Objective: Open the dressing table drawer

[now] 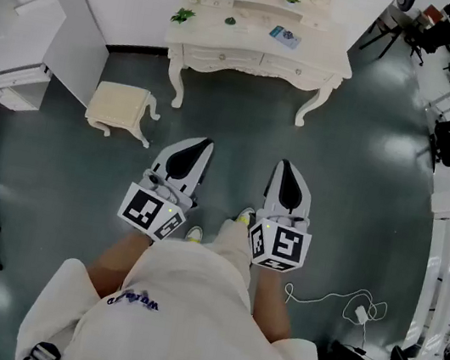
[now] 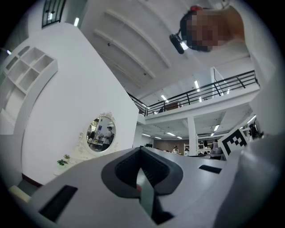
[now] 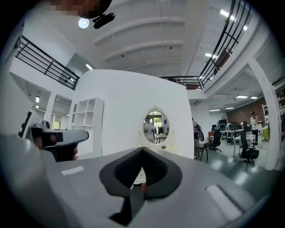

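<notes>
Head view has your left gripper (image 1: pixel 197 149) and right gripper (image 1: pixel 287 173) side by side in front of your waist, both clenched with nothing between the jaws. Your left and right gripper views agree: each pair of dark pads meets at a closed point, empty. Both forearms reach forward from your sides. The right gripper points straight ahead and about level. The left one angles a little toward the right and tips up slightly. Each marker cube (image 1: pixel 153 212) sits at the near end, by your hands, and your shoes (image 1: pixel 244 215) show on the floor (image 1: pixel 239 151) between them.

Well ahead of the jaws, across bare grey floor, stands the white dressing table (image 1: pixel 327 64) on curved legs, against the far wall. Its two drawer fronts (image 1: pixel 294 70) sit shut under the tabletop, and neither gripper is near them. Small green plants (image 1: pixel 183 15) stand on the tabletop, and the oval mirror (image 3: pixel 156 127) rises above it.

A cream stool (image 1: pixel 120 107) stands to the left of the table, nearer to you. A white shelf unit (image 1: pixel 16 17) stands at far left. To your right a white cable (image 1: pixel 333 299) lies on the floor, with office chairs (image 1: pixel 447 141) beyond.
</notes>
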Action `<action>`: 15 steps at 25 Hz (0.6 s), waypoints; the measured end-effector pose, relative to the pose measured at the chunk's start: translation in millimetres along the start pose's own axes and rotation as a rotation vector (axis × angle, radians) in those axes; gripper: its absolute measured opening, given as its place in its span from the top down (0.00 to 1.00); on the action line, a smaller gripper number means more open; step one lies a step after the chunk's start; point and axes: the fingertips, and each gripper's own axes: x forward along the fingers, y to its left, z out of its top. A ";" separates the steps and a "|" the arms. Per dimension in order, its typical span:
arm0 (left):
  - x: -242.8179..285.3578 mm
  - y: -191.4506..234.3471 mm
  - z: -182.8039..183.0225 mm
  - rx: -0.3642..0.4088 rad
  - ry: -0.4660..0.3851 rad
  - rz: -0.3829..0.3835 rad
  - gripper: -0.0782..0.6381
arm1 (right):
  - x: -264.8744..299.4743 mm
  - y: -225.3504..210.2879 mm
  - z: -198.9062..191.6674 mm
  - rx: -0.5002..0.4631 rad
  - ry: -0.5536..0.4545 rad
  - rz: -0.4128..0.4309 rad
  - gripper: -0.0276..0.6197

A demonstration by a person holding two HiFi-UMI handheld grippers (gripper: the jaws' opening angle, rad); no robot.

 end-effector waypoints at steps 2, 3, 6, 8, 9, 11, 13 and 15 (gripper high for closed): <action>8.2 9.5 2.1 0.068 -0.011 0.025 0.88 | 13.5 0.8 -1.6 0.004 -0.017 0.015 0.94; 10.1 13.0 1.8 0.091 -0.010 0.035 0.88 | 17.5 1.9 -2.9 0.002 -0.020 0.020 0.94; 9.0 17.2 -3.5 0.113 0.020 0.044 0.88 | 18.3 7.8 -4.9 -0.026 -0.015 0.028 0.94; 9.0 16.3 -7.9 0.099 0.044 0.019 0.88 | 16.9 14.1 -3.8 -0.032 -0.009 0.045 0.94; 9.2 15.4 -9.4 0.092 0.056 -0.001 0.88 | 16.6 19.0 -2.4 -0.017 -0.012 0.063 0.94; 7.7 14.2 -9.1 0.106 0.070 -0.020 0.88 | 14.2 29.2 1.7 0.029 -0.033 0.101 0.94; 3.8 14.8 -9.2 0.149 0.065 0.007 0.88 | 8.1 34.4 0.8 0.033 -0.043 0.112 0.94; 1.0 17.2 -11.7 0.175 0.053 0.044 0.88 | 3.5 32.9 -5.7 0.003 -0.030 0.099 0.94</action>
